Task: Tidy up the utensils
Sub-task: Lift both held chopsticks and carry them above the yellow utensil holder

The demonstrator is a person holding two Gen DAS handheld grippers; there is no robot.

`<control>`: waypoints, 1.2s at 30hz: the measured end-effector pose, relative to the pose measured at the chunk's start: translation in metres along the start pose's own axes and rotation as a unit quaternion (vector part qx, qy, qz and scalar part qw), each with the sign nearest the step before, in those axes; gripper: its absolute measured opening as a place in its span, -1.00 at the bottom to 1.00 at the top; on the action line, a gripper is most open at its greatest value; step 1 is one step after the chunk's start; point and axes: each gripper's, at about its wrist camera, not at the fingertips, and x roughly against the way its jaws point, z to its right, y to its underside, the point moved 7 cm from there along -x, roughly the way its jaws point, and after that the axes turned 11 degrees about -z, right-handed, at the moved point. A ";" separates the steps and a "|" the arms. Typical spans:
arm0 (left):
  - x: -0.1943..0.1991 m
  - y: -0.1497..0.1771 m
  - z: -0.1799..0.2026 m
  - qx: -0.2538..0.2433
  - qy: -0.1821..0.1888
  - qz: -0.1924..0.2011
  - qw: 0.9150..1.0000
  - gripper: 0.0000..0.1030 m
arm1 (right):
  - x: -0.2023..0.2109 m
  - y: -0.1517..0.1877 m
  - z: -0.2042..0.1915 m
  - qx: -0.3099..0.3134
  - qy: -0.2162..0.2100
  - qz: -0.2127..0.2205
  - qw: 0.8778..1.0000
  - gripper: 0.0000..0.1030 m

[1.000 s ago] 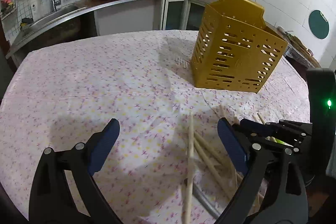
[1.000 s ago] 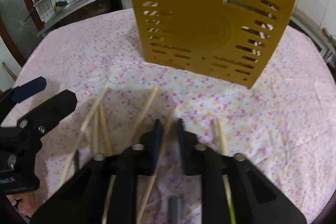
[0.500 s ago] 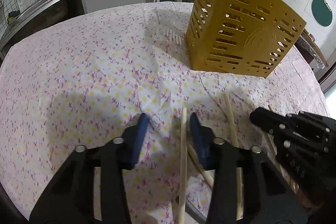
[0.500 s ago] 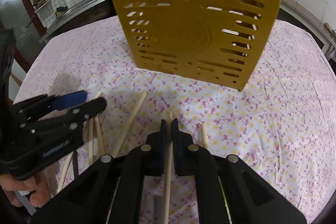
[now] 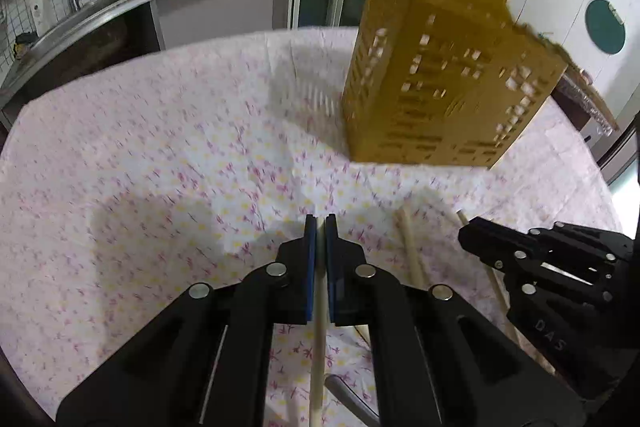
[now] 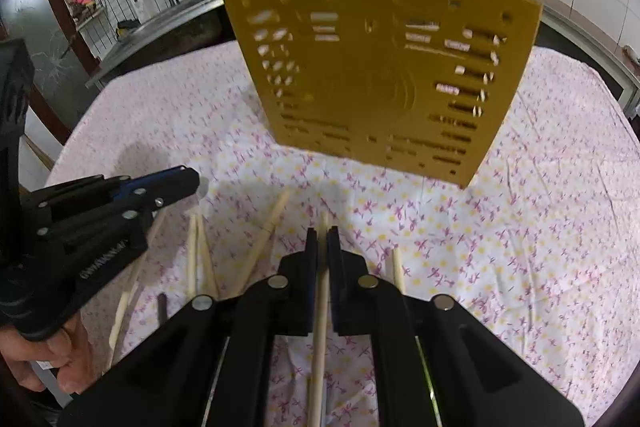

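Left gripper [image 5: 320,227]: I read its jaws as clamped on one wooden chopstick [image 5: 318,327]. The blue pads press it from both sides. The stick runs straight back along the line of the fingers, with its tip just at the pad ends and its tail passing under the gripper body.

Right gripper [image 6: 322,239]: my second tool is likewise clenched on a second chopstick [image 6: 320,327]. This stick also lies parallel to the fingers, and a short tip projects past the pads toward the holder.

Loose chopsticks [image 6: 262,239] lie on the floral tablecloth [image 5: 160,155] between and beside the two grippers, roughly fanned toward the holder. In the left view, one loose stick [image 5: 412,251] lies just right of my left jaws. A dark grey handle [image 5: 348,395] shows near the bottom edge; I cannot tell what utensil it belongs to.

The yellow slotted holder [image 6: 380,75] stands upright on the cloth, ahead of both grippers. It is dead ahead of the right gripper and ahead and to the right of the left gripper. I judge the right hand the nearer one, since the holder fills more of its view.

Governing relation: each held stick points at the holder's side wall, not its open top. I judge that the next move calls for lifting and tipping each stick toward vertical above the rim. The holder's interior is not visible from either camera.
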 end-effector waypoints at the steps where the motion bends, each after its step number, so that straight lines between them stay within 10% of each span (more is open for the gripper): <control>1: 0.006 -0.001 0.001 0.000 0.002 0.006 1.000 -0.94 | 0.003 -0.001 0.000 -0.001 -0.002 0.004 1.000 -0.90; 36: 0.169 0.008 0.014 0.020 0.026 0.142 0.989 -0.94 | 0.186 0.007 -0.009 0.029 -0.043 0.183 0.982 -0.89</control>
